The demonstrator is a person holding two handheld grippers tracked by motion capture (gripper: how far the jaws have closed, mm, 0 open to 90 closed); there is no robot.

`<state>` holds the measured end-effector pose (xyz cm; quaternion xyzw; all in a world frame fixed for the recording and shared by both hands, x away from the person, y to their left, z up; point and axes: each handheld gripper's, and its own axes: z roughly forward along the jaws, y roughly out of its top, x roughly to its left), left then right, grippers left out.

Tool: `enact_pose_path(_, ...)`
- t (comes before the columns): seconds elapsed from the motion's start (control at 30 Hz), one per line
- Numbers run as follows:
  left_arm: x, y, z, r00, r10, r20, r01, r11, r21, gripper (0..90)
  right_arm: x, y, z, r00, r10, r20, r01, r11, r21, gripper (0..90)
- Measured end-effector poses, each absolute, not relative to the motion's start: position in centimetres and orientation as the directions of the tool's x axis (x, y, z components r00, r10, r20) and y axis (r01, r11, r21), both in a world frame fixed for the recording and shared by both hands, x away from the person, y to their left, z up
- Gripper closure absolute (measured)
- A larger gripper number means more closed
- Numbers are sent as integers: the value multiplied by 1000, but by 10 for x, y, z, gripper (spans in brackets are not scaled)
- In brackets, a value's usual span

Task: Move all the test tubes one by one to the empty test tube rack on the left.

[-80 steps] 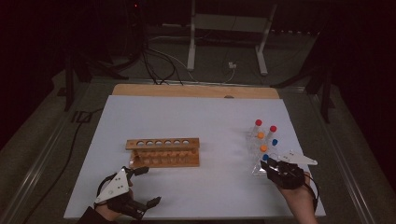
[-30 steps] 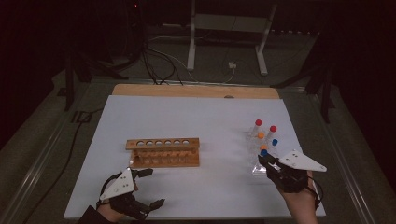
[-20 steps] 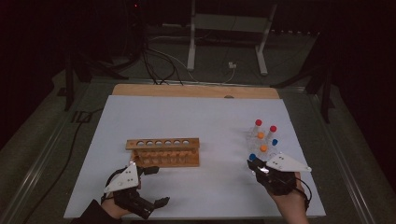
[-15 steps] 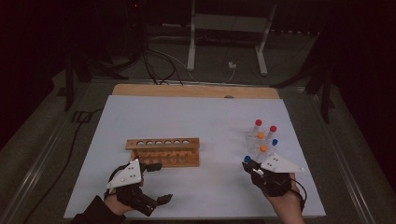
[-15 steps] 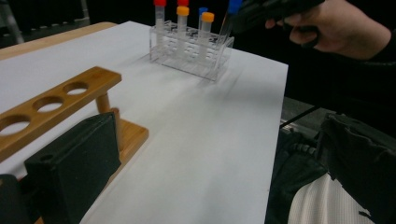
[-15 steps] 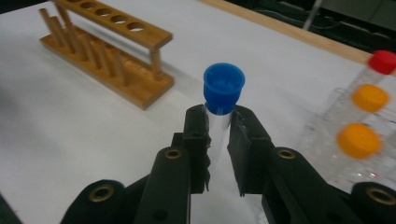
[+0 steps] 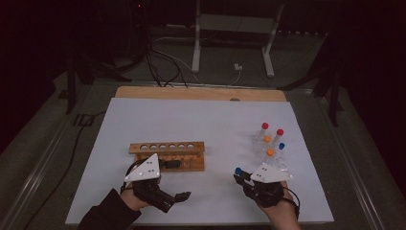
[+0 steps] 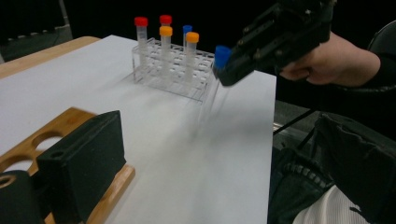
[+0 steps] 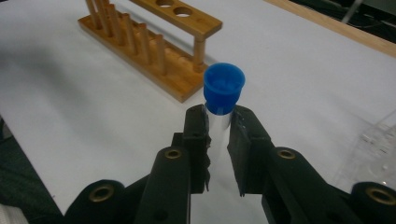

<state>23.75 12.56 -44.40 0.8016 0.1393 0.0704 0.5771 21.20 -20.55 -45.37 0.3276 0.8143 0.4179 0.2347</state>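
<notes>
Right hand: enters from the bottom edge of the high view, wrist near the bench's front edge, carrying the right gripper point(image 7: 241, 175) with its grey plate on top; the gripper points left and away, toward the wooden rack.
Right fingers: the fingers point(image 9: 196, 135) pinch a clear tube just under its blue cap, one on each side of the glass.
Blue-capped tube point(image 9: 223, 88): held above the white bench sheet, between the two racks and nearer the clear one. In the left gripper view its cap sits highest and the clear body slants down below the fingers, blurred; long axis tilted, close to upright.
Left hand: sleeve and hand come in at the lower left of the high view, holding the left gripper point(image 7: 178, 179), which points right across the bench.
Left fingers: spread wide with nothing between them; they have just been closing slightly. One finger point(image 7: 170, 164) lies right by the wooden rack's front.
Wooden rack point(image 7: 167, 153): mid bench, its long side across the bench, its row of holes unfilled.
Clear rack point(image 7: 268, 151): far right, with red-, orange- and blue-capped tubes standing upright.
Bench point(image 7: 201, 120): white sheet, with a wooden strip along the far edge.
</notes>
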Motion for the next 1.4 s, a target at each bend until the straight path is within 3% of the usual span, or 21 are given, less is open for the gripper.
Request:
enact_pose_path(0.2, 244, 109, -440, 957, 289, -33, 124, -301, 945, 80, 210, -196, -457, -701, 704, -112, 328, 458, 827, 764)
enact_pose_path(0.87, 254, 51, -439, 975, 222, -9, 84, -334, 939, 319, 205, -183, -459, -741, 662, -114, 305, 482, 822, 765)
enact_pose_path(1.3, 256, 26, -449, 975, 220, 40, 47, -377, 925, 525, 204, -182, -458, -744, 660, -106, 307, 478, 823, 765)
enact_pose_path(1.4, 256, 23, -449, 974, 217, 59, 31, -392, 919, 607, 203, -182, -458, -744, 659, -107, 306, 479, 823, 765)
